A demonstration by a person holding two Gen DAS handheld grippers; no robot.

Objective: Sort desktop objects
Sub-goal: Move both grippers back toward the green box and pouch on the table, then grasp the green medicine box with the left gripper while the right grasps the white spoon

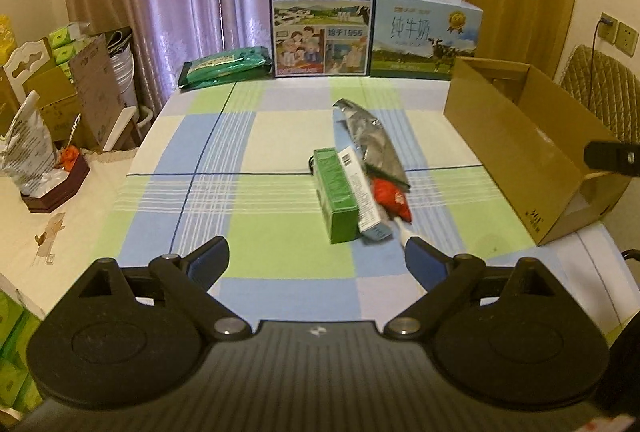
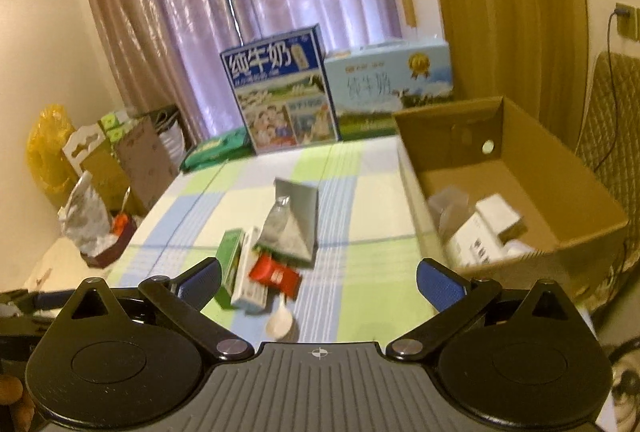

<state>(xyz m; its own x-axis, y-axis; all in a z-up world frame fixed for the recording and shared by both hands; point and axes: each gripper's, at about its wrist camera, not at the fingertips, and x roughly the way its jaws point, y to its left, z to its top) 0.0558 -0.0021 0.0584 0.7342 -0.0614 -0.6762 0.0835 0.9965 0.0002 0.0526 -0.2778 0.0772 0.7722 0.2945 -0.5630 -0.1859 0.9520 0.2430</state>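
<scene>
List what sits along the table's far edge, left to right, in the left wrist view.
green packet → dark blue milk carton box → light blue milk box → open cardboard box at the right.

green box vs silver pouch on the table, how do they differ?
The green box is a rigid, opaque carton with flat faces; the silver pouch is a crinkled, shiny foil bag. The green box lies nearer the left tongs; the silver pouch reaches further back. Both lie in one cluster on the checked tablecloth, neither gripped.
</scene>
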